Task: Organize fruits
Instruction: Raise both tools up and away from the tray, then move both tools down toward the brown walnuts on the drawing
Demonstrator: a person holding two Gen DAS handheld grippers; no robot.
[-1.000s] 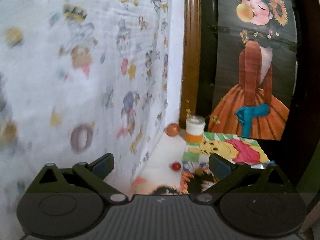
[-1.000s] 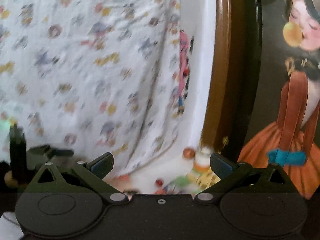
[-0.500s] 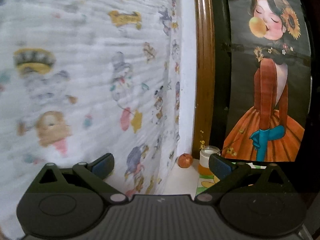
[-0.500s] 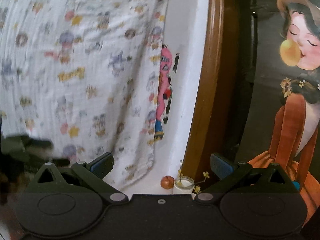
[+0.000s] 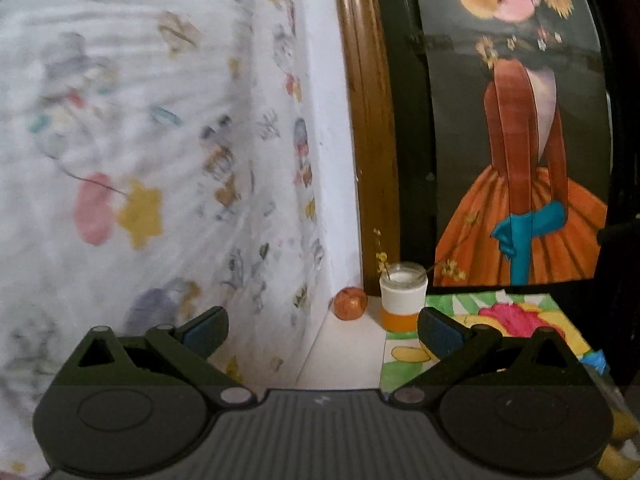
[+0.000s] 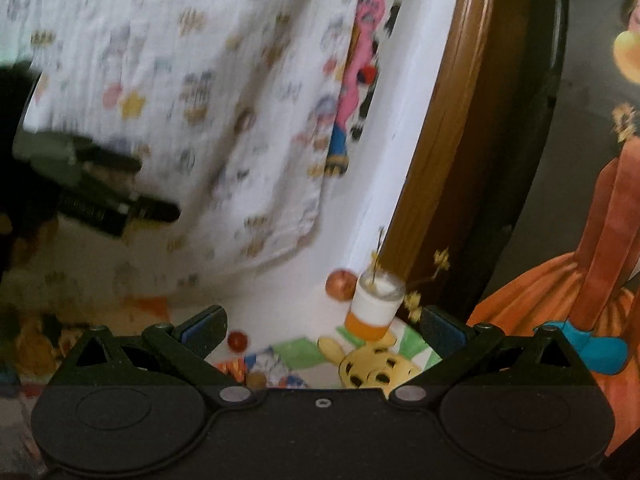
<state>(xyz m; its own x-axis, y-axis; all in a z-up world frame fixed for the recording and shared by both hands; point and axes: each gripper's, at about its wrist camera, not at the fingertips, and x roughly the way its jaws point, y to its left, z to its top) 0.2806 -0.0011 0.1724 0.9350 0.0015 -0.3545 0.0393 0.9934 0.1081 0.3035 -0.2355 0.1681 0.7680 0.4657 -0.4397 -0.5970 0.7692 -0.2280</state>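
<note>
At 12 o'clock ahead of the left gripper (image 5: 322, 326), an apple (image 5: 351, 303) sits beside a jar (image 5: 403, 296), while both it and the right gripper (image 6: 322, 326), spread and empty, have tilted back down, so no fruit is gathered yet.

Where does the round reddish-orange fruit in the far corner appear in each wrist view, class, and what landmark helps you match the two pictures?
Left wrist view: the fruit sits just below centre, in the corner by the patterned cloth.
Right wrist view: the fruit lies just right of centre, below the middle.
Shared landmark: the white and orange jar with yellow sprigs stands immediately right of it.
</note>
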